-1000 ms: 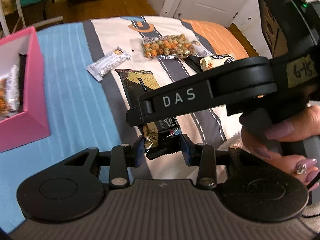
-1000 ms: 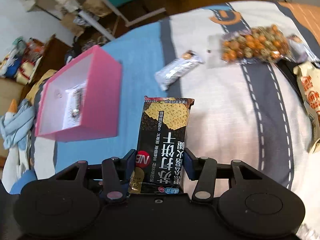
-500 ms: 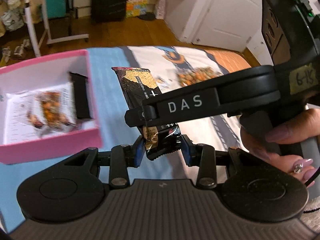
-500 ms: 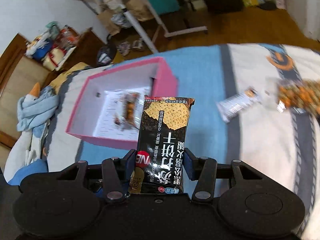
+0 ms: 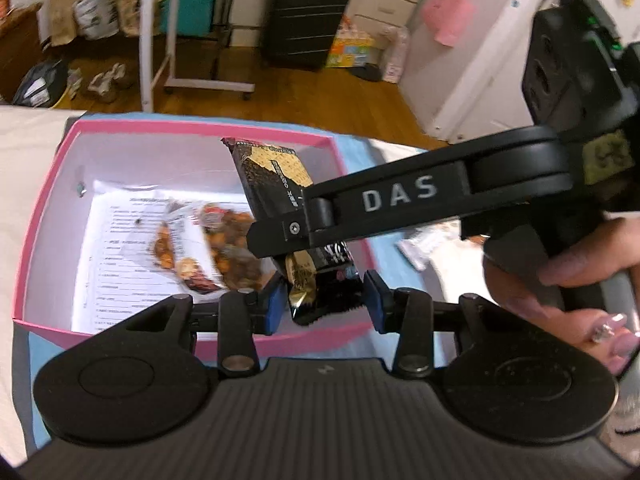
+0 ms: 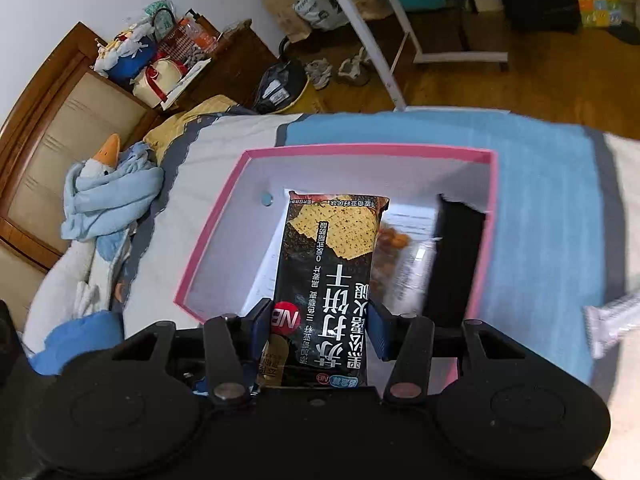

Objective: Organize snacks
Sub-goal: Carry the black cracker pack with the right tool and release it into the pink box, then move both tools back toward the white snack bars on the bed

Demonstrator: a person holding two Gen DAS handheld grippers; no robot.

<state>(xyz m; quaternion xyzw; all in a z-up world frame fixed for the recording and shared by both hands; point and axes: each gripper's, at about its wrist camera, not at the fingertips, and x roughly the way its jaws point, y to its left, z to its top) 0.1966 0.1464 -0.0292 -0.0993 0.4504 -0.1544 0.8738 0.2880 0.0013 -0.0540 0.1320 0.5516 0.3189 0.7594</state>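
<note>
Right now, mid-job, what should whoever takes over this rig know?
Right gripper: jaws shut on the black cracker packet, held above the open pink box.
Left gripper: jaws opening, with the packet's lower end between them and the pads looking just clear of it.
Done: a clear bag of mixed snacks lies in the box on a printed sheet.
Left: release the cracker packet into the box, then fetch the silver wrapper lying on the bed cover outside it.
</note>
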